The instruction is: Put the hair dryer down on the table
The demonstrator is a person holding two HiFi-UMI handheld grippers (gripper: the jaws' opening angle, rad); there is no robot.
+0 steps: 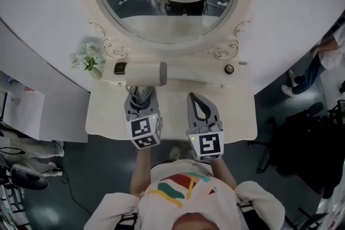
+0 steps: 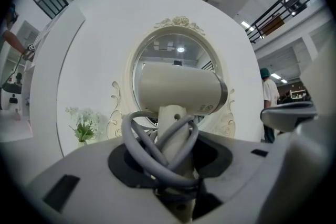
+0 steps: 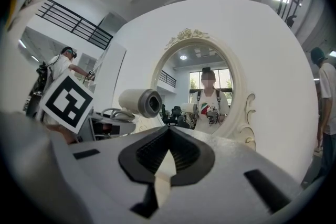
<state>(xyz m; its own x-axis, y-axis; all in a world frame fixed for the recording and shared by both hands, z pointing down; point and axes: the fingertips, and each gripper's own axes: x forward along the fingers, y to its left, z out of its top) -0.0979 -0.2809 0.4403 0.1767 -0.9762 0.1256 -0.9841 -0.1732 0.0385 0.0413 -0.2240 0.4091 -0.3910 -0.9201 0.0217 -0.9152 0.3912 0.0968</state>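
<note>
While the left gripper (image 2: 173, 165) held the hair dryer (image 2: 178, 89) by its handle, jaws partway closed on it with the grey cord (image 2: 142, 139) looped between them, the barrel stood just past the jaw tips and lay crosswise to them, over the vanity table (image 1: 237, 110). The right gripper (image 3: 167, 157), jaws together and empty, waited alongside. Setting it down looked like the left hand's job.
</note>
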